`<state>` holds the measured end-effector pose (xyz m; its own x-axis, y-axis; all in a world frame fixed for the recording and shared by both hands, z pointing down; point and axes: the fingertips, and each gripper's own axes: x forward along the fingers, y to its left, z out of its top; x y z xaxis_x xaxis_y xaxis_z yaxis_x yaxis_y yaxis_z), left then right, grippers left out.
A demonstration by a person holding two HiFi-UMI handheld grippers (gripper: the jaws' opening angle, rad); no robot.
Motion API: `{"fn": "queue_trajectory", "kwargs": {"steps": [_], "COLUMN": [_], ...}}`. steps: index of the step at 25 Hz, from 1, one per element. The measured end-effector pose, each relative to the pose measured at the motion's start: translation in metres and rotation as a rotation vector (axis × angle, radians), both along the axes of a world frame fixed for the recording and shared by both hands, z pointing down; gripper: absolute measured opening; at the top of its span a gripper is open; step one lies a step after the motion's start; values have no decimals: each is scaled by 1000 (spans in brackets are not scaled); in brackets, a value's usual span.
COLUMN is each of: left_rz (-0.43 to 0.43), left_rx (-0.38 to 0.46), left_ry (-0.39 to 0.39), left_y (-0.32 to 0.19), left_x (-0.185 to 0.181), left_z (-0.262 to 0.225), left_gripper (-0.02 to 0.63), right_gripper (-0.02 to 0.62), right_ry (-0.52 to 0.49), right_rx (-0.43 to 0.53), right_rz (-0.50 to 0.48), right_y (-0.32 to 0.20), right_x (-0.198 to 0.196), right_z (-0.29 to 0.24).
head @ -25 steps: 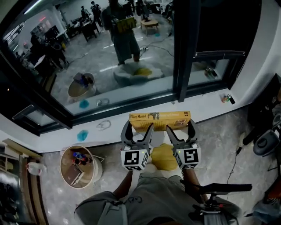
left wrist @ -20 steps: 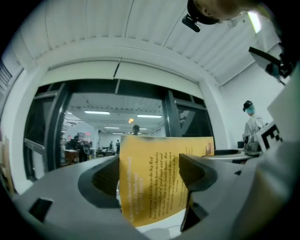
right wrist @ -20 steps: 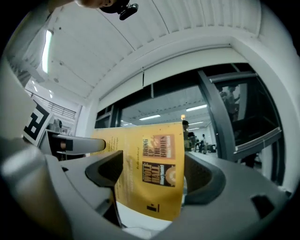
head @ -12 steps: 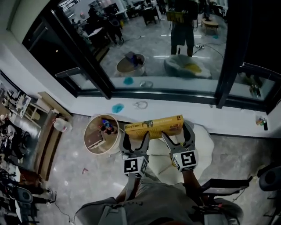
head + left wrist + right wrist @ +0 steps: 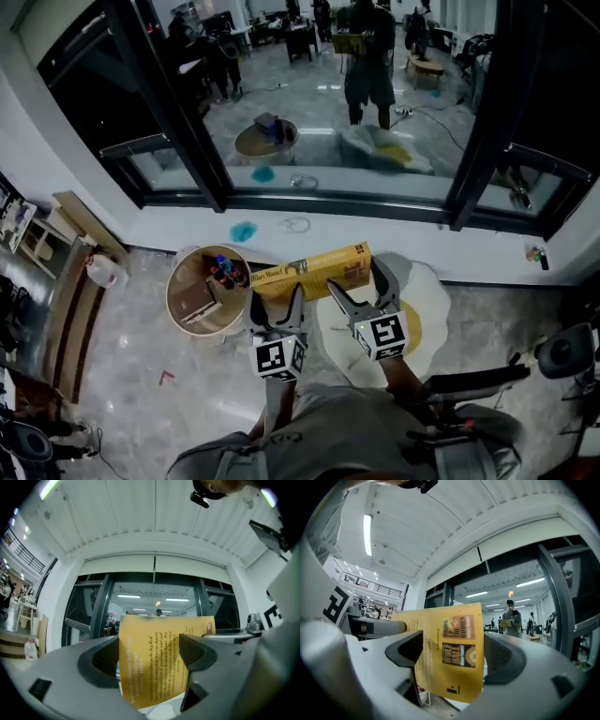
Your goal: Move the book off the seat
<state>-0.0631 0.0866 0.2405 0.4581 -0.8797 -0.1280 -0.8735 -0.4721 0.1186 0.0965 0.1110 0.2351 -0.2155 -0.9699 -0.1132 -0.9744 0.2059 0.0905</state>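
A yellow book (image 5: pixel 311 270) is held in the air, spine toward me, tilted with its right end higher. My left gripper (image 5: pixel 275 298) is shut on its left part, and the same book (image 5: pixel 159 660) fills the gap between that gripper's jaws. My right gripper (image 5: pixel 361 289) is shut on its right part, where the book (image 5: pixel 450 653) stands upright between the jaws. Below it lies the seat (image 5: pixel 422 314), a white rounded cushion with a yellow centre, partly hidden by the grippers. The book hangs above the seat's left edge and the floor.
A round wooden side table (image 5: pixel 197 292) with small items on it stands left of the seat. A white window ledge (image 5: pixel 394 239) and dark-framed window (image 5: pixel 211 178) run along the far side. A black chair frame (image 5: pixel 469 380) is at lower right. Marble floor (image 5: pixel 141 375) lies left.
My view and both grippers have swung left with the book. The book now tilts right end up, nearer the round side table, and the seat shows more to the right.
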Motion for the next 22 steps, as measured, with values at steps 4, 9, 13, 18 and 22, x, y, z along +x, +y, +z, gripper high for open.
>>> {"fn": "queue_trajectory", "kwargs": {"steps": [4,9,13,18,22], "left_rz": [-4,-34,-104,-183,-235], "left_rx": [-45,-94,-150,-142,-122], "left_ry": [36,59,75,87,71], "left_y": [-13,-17,-19,-49,-81], "left_x": [-74,-148,-209,-253,-278], "left_z": [24,57,80,87,80], "left_gripper": [387,387,387,385,385], "right_gripper": [403,403,403,403,403], "right_ry": [35,35,56,89,63], "right_rx": [-43,-110,-163,-157,-146], "right_rz": [-1,-32,-104,-183,-235], "right_y": [-17,-33,-47,-88,-128], "right_x": [-74,-146,-206,-252,-277], "right_z": [18,52,74,74,71]}}
